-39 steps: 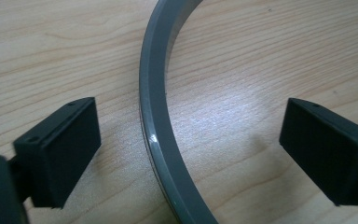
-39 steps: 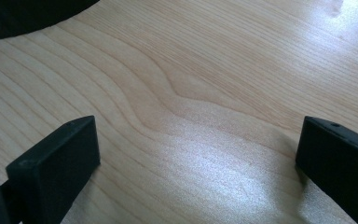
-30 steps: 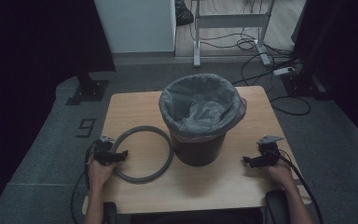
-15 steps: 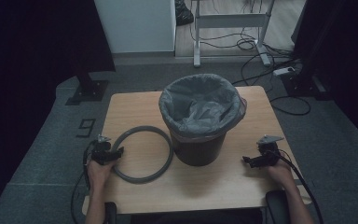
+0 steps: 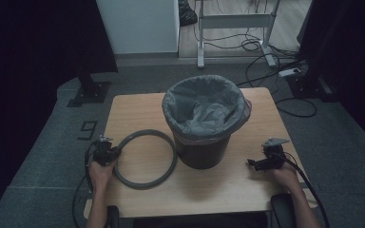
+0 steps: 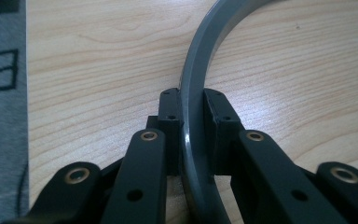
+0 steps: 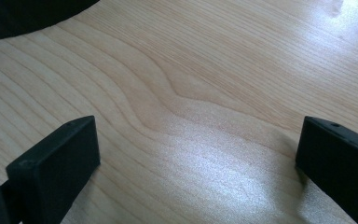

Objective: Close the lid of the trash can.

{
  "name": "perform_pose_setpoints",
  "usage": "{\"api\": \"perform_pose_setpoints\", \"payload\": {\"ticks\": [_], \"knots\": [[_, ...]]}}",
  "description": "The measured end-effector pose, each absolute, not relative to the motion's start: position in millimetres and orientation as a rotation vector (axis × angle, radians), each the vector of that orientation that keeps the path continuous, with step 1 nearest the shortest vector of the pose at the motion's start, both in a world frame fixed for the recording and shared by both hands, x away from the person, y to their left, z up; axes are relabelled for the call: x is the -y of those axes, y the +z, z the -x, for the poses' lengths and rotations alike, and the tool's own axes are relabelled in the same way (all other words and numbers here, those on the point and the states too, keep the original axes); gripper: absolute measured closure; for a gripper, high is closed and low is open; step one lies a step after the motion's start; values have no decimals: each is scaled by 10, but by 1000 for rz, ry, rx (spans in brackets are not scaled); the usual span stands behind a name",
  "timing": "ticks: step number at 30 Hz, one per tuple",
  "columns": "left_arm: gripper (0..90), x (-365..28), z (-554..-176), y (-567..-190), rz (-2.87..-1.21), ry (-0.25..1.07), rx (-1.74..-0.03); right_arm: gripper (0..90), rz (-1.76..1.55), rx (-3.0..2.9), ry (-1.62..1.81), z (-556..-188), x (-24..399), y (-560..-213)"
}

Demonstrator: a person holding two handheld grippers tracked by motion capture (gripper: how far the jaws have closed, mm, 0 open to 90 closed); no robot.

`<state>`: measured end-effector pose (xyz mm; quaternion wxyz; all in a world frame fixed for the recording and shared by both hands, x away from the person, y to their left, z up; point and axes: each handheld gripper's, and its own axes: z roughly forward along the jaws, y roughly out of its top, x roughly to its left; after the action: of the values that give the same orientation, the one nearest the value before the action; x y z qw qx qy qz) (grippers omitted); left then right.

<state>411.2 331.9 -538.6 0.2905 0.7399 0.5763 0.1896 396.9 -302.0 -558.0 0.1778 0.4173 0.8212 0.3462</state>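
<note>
1. Gripping the grey ring [image 6: 192, 93] with the left gripper [image 6: 192, 109]: jaws have just been closing, pads are now pressing both sides of the band, a narrow hold.
2. Ring is lying flat on the table [image 5: 138, 107], left of the lined bin [image 5: 202, 121], near it but apart.
3. Risk: the pinch is sitting on one edge of a wide hoop, so on lifting the far side may be sagging, twisting in the pads or slipping.
4. Risk: swinging it over, it may be snagging the bag's rim and tipping the bin.
5. Right gripper [image 7: 196, 149] is resting wide open over bare wood, touching nothing.
</note>
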Motion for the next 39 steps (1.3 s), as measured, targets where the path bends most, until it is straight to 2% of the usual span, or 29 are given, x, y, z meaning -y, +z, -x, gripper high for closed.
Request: {"api": "perform_pose_setpoints", "payload": {"ticks": [5,12,39], "knots": [[795,-3393,-4139,-5370,-1927,404,-1564,0,-1181,-2323,980,-3969,3020,-5580],[796,-3501,-4149,-5281,-1882,332,-1564,0,-1181,-2323,979,-3968,3021,-5580],[795,-3705,-4240,-4660,-1896,248,-1537,0,-1182,-2322,978,-3966,3021,-5580]]}}
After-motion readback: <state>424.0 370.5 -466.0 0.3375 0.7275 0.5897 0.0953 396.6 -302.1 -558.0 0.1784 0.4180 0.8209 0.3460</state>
